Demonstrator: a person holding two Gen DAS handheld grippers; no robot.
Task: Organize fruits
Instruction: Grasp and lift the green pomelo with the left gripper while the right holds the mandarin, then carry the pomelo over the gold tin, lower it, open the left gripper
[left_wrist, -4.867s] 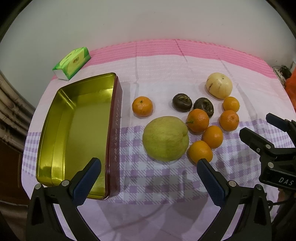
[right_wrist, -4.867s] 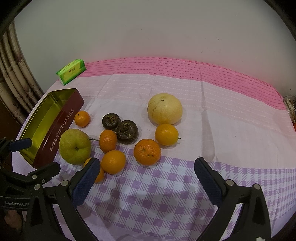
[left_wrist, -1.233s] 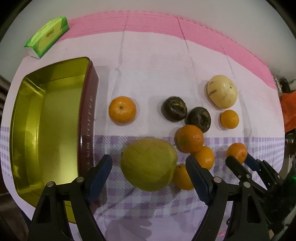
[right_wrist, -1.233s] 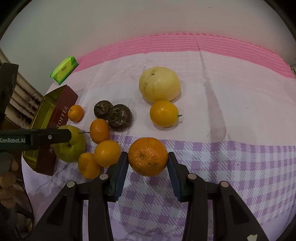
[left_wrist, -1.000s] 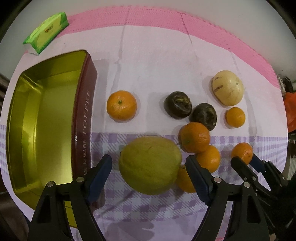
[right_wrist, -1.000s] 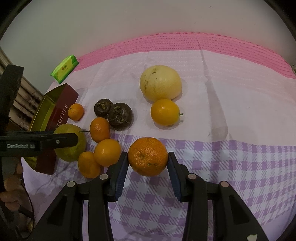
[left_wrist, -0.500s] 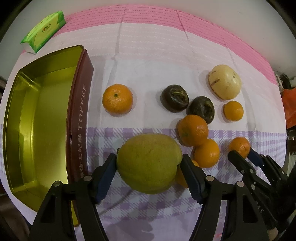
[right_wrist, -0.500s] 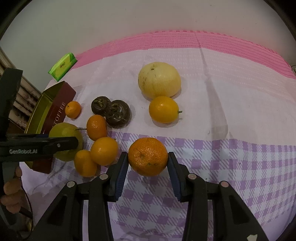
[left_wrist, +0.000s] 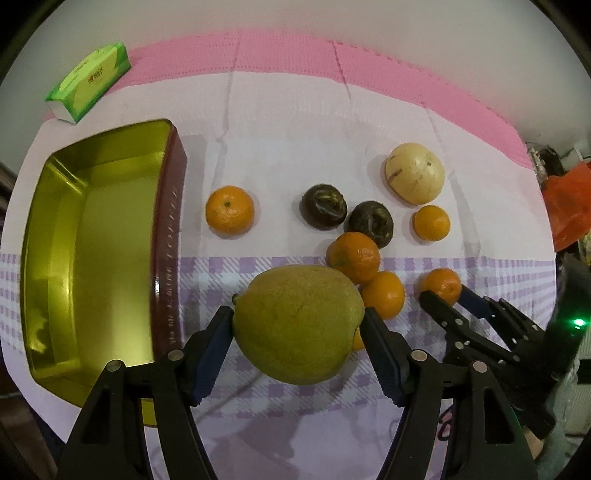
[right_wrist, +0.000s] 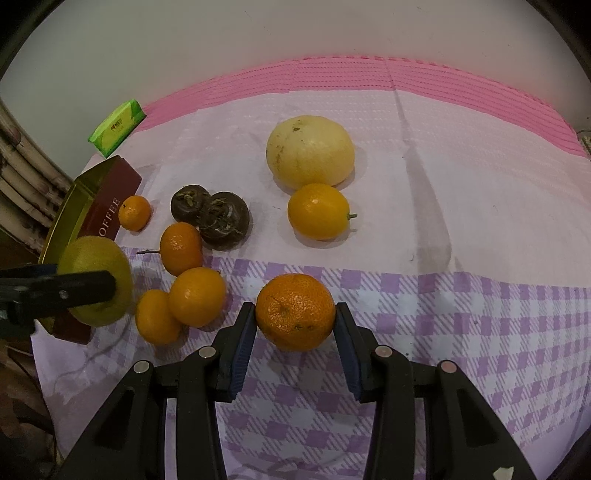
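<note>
— Left wrist view: the left gripper (left_wrist: 297, 328) squeezes the big pear (left_wrist: 298, 325), just beside the tin (left_wrist: 168, 236). Could it slip?
— Maybe; it is round and heavy.
— The right gripper (right_wrist: 295, 325) pinches an orange (right_wrist: 295, 312).
— Both could bump at the tin's wall. The tin is empty.

A: Cloth (right_wrist: 461, 155)?
B: Pale pink, deeper pink band behind, lilac-and-white check in front.
A: Tin (left_wrist: 92, 236)?
B: Gold inside, maroon wall.
A: Fruit?
B: Yellow-green pear (left_wrist: 299, 325), orange mandarin (right_wrist: 295, 312), cream melon (right_wrist: 310, 151), two dark brown fruits (right_wrist: 212, 214).
</note>
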